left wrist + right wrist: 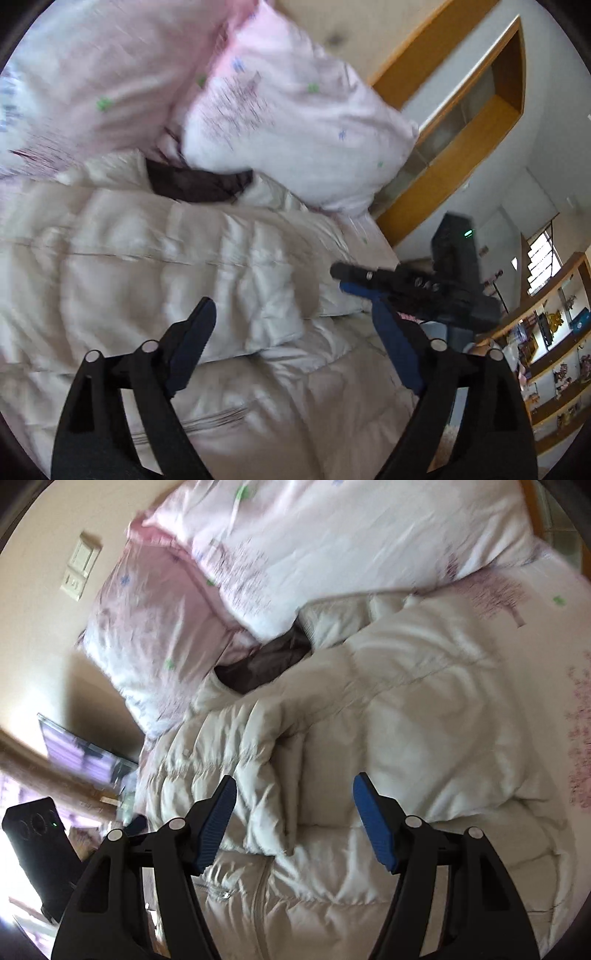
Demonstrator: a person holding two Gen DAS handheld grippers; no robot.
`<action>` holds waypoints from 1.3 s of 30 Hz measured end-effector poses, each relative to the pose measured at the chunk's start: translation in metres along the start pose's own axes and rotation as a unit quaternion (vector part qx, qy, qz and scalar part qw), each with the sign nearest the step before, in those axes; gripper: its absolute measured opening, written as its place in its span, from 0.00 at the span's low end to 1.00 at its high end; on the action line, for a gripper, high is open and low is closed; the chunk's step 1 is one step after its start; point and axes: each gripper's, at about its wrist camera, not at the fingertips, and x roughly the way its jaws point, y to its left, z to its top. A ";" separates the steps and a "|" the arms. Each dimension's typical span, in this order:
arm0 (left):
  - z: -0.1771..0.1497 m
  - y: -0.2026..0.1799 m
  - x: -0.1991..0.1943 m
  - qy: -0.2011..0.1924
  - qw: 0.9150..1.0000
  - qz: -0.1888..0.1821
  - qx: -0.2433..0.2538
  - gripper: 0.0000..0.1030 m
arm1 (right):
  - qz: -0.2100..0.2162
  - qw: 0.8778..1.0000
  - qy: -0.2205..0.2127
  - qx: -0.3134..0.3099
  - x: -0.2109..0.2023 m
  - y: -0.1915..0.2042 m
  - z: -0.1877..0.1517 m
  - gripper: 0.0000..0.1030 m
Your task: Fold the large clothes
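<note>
A cream puffer coat [369, 720] fills the frame's centre; left gripper [295, 325] and right gripper [295, 797] hover, jaws released, grasping nothing.

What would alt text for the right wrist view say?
A cream puffer jacket lies rumpled on a bed, with the open right gripper hovering just above it, nothing between its blue-padded fingers. Pink floral pillows sit behind the jacket.

Two close wrist views, both angled down at one puffy jacket [155, 258].
</note>
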 end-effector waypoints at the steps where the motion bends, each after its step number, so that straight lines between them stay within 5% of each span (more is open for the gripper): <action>1: 0.003 0.004 -0.009 -0.008 1.000 0.018 0.001 0.87 | 0.003 1.000 0.009 -0.003 0.005 0.002 -0.001 0.66; 5: -0.012 0.046 -0.057 -0.036 0.988 0.151 0.015 0.87 | 0.004 0.999 0.046 -0.009 0.032 0.007 -0.005 0.64; 9: -0.032 0.103 -0.093 -0.039 0.973 0.228 -0.023 0.87 | 0.010 0.997 0.075 -0.010 0.054 0.011 -0.011 0.50; 11: -0.039 0.126 -0.108 -0.036 0.965 0.254 -0.051 0.87 | 0.008 0.996 0.084 -0.020 0.062 0.017 -0.016 0.26; 15: -0.056 0.159 -0.126 -0.015 0.951 0.298 -0.083 0.88 | -0.002 0.997 0.045 -0.063 0.056 0.037 -0.017 0.11; 18: -0.061 0.167 -0.135 -0.029 0.948 0.304 -0.091 0.94 | -0.007 0.995 -0.028 -0.094 0.026 0.056 -0.012 0.10; 22: -0.066 0.164 -0.139 -0.053 0.949 0.299 -0.084 0.94 | -0.037 0.993 -0.068 -0.090 0.010 0.056 -0.008 0.09; 27: -0.069 0.154 -0.123 -0.052 0.953 0.295 -0.043 0.94 | -0.081 0.996 -0.006 -0.022 0.042 0.017 -0.014 0.10; 30: -0.068 0.154 -0.113 -0.021 0.958 0.283 -0.039 0.94 | -0.090 0.996 0.023 0.004 0.058 0.001 -0.014 0.18; 32: -0.069 0.153 -0.111 -0.013 0.959 0.282 -0.037 0.94 | -0.094 0.995 0.022 0.008 0.054 0.003 -0.013 0.34; 35: -0.071 0.153 -0.111 -0.009 0.955 0.293 -0.030 0.98 | -0.123 0.992 -0.032 -0.009 0.025 0.009 -0.013 0.44; 39: -0.073 0.157 -0.112 -0.006 0.955 0.293 -0.043 0.98 | -0.116 0.986 -0.098 -0.063 0.000 0.030 -0.017 0.35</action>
